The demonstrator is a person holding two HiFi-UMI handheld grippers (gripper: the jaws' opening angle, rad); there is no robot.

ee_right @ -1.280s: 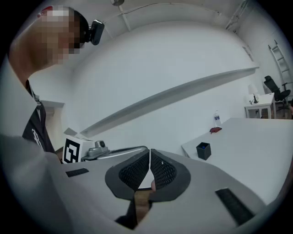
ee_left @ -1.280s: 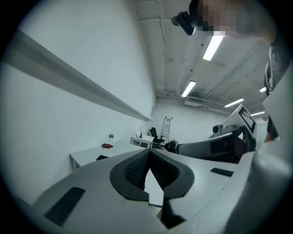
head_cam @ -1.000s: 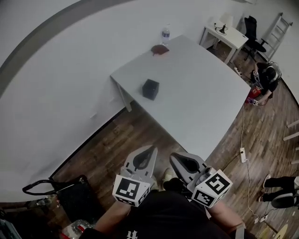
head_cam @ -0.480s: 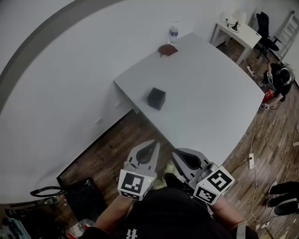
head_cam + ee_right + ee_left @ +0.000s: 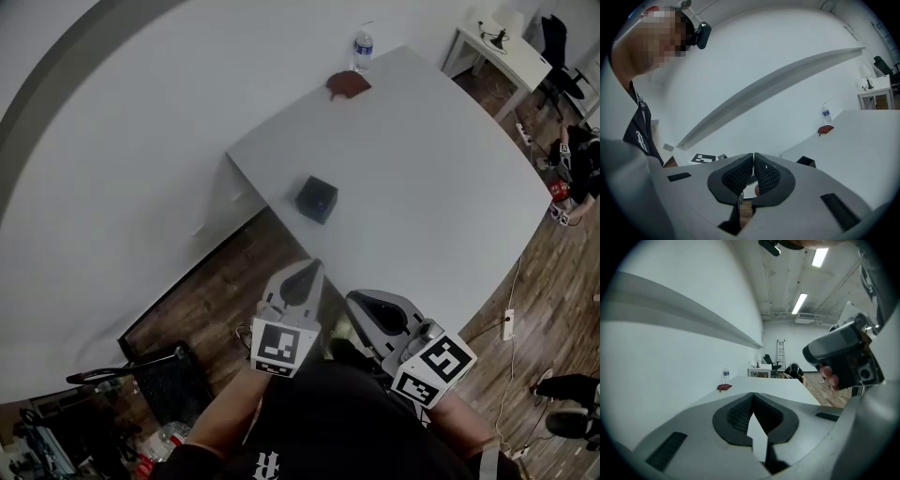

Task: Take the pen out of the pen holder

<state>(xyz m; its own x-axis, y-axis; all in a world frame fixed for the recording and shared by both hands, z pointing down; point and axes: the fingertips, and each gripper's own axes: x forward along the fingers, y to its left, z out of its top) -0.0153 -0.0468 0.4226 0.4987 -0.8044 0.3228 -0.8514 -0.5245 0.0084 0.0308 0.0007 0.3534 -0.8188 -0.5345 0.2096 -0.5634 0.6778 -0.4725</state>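
Far left, on the wood floor (image 5: 216,300): a dark bag (image 5: 164,389), low by the wall. Left gripper (image 5: 302,272) is held close to the torso, short of the near table edge, marker cube facing the head camera. In its own view (image 5: 752,397) the jaw tips meet with nothing between them, so closed and empty; only a sliver of white table shows below the tips. Pen holder (image 5: 317,199) is a small black box standing upright on the white table (image 5: 422,169) near the left edge, well apart from both grippers. The pen itself is too small to make out in any view. Right gripper (image 5: 361,305) sits just beside the left one at about the same height; its own view (image 5: 753,157) shows the ribbed pads pressed together, closed on nothing, with the pen holder (image 5: 806,161) beyond on the table. At the far end of the table, a red cloth (image 5: 349,84) with a water bottle (image 5: 364,42) just behind it. Further right: a second white desk (image 5: 497,47), a person crouching on the floor (image 5: 581,159), and a power strip (image 5: 507,323) with its cable.
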